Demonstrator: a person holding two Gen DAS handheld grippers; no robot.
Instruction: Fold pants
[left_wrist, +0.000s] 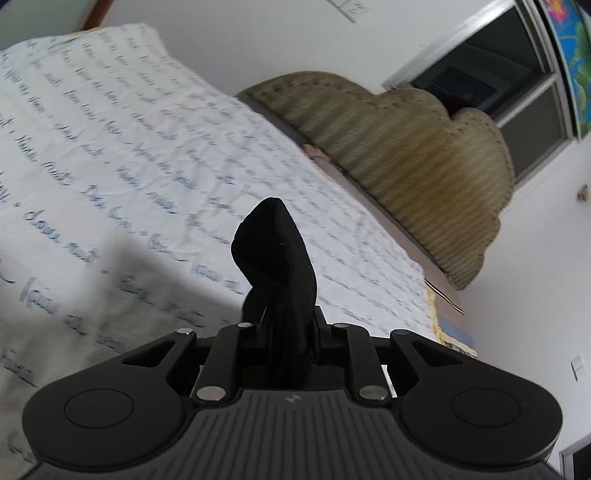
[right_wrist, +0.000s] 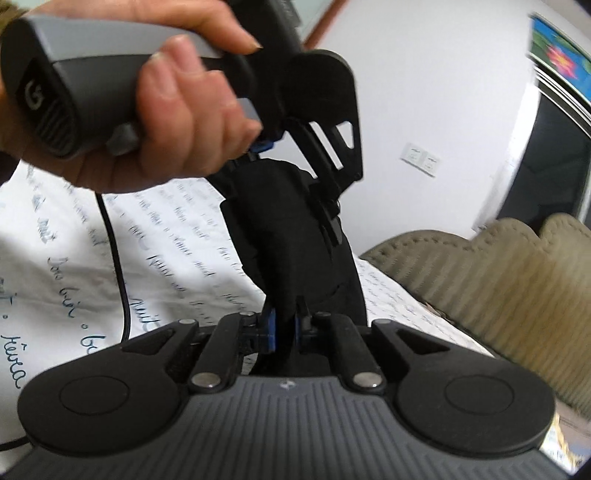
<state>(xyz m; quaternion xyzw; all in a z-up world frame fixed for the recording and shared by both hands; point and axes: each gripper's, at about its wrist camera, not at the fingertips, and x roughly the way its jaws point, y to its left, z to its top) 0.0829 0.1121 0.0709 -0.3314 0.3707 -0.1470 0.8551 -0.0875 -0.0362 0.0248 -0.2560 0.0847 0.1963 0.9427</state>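
Grey handle (right_wrist: 48, 96) logo "G"; bedsheet (left_wrist: 110, 147) script unreadable.

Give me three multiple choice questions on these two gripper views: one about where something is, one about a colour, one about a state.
1. Where is the ribbed olive headboard?
A. at the far edge of the white bedsheet with blue handwriting print
B. on the floor
C. in a hand

2. What colour is the pants fabric?
A. red
B. black
C. white

3. What state is the right gripper in?
A. wide open
B. shut on the fabric
C. shut on nothing

A: it rises behind the sheet.
B: the bunched cloth is black.
B: blue-padded fingers pinch black cloth.
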